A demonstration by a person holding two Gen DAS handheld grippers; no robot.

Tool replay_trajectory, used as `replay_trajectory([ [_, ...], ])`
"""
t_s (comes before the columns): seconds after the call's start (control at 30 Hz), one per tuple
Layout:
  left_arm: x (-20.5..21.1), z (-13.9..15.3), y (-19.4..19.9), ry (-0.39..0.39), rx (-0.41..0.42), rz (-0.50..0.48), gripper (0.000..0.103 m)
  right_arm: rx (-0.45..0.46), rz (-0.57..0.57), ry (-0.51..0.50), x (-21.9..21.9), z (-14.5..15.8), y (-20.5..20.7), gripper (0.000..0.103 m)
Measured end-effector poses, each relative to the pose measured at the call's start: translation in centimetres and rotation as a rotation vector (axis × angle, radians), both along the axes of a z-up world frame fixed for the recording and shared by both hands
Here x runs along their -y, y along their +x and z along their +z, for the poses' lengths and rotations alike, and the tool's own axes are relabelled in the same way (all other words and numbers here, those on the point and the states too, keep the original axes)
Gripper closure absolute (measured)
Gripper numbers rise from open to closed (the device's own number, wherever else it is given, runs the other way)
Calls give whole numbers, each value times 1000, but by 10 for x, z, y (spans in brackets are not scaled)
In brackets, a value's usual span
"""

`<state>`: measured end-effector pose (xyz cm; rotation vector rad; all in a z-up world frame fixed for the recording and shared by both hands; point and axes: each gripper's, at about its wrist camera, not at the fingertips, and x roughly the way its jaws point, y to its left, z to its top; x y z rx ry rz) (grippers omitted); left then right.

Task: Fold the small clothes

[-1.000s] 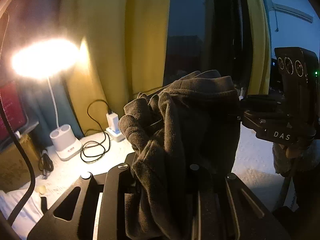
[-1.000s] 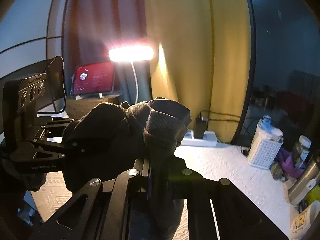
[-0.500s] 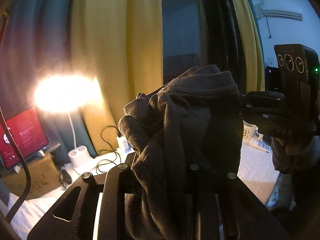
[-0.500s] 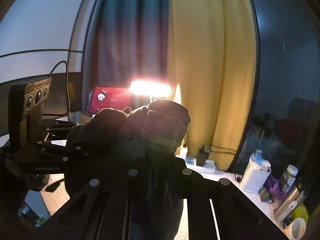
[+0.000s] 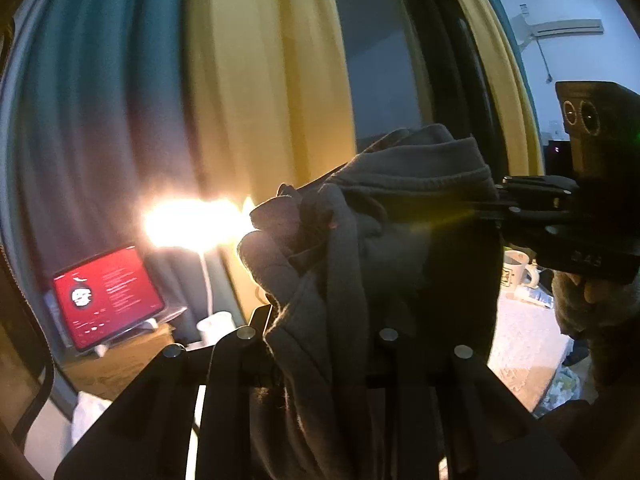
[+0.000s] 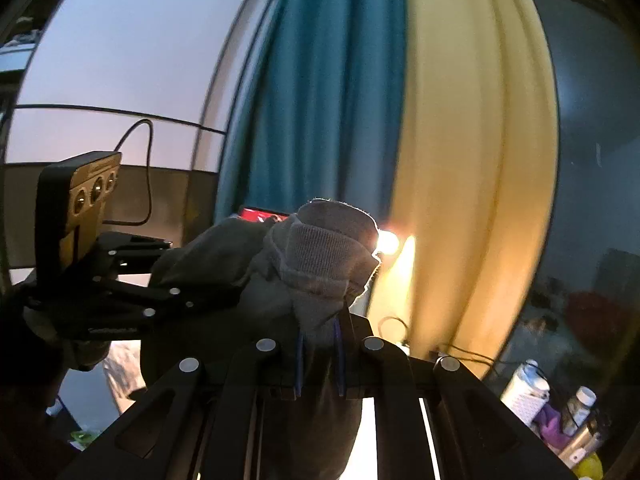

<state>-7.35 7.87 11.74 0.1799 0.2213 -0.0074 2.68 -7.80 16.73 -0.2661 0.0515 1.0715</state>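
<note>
Both claws, left (image 5: 320,344) and right (image 6: 318,344), apparently clamp the dark garment (image 5: 384,240) bunched between them.

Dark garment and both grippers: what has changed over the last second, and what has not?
Both grippers have lifted the dark garment: the lamp and red tablet screen sit lower in both views, and the white table has mostly dropped from view. Nothing was taken hold of or let go. The left gripper and right gripper stay clamped on the bunched cloth, side by side.

Right hand-held gripper (image 6: 318,354) pinches dark garment (image 6: 280,264) — left hand-held gripper (image 6: 208,292) grips it w/ curtains (image 6: 400,120) behind.
</note>
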Motion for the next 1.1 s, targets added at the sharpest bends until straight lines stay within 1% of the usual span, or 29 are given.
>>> replay_trajectory([
  [0.17, -12, -5, -22, 4, -1, 50, 80, -6, 58, -5, -17, -4, -17, 91],
  [0.3, -23, -14, -34, 4, -33, 95, 80, -5, 101, -40, -34, -14, -31, 91],
  [0.47, -39, -27, -35, -23, -66, 128, 80, -26, 119, -84, -54, -30, -36, 91],
  [0.53, -45, -32, -30, -37, -77, 137, 80, -13, 105, -101, -61, -36, -35, 91],
  [0.6, -48, -38, -25, -46, -94, 140, 80, -13, 92, -113, -67, -42, -31, 91],
  [0.8, -59, -58, -1, -73, -144, 148, 80, -60, 70, -150, -86, -61, -8, 91],
  [1.1, -73, -82, 38, -101, -231, 153, 80, -171, 53, -183, -113, -89, 41, 91],
])
